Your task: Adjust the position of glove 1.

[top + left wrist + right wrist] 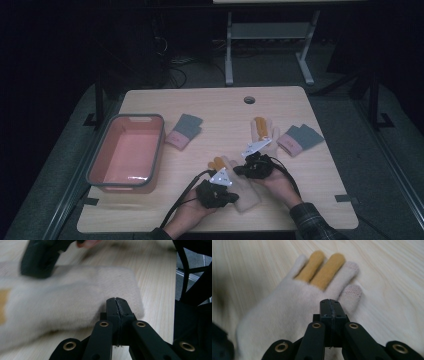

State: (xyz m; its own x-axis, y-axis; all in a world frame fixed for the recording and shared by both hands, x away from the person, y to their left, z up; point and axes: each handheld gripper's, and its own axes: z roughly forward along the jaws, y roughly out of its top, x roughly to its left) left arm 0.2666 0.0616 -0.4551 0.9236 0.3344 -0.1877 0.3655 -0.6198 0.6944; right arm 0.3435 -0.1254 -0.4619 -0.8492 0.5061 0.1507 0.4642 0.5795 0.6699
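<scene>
High view puts your left gripper (216,192) and right gripper (258,166) over two fuzzy cream gloves with mustard-yellow fingers, the near glove (243,192) and the far glove (263,134), mid-right on the pale wood-grain surface (215,107). Your jaws are closed on both grippers; each rests at a glove's soft cuff edge, though whether they pinch the knit I cannot tell. Left sits a rounded pink bin (126,152) with a grey rim.

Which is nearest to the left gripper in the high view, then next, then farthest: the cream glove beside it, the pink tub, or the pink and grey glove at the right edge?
From the left gripper:
1. Cream glove, right beside it.
2. Pink tub, off to the left.
3. Pink and grey glove, far right, beyond the right gripper.
</scene>
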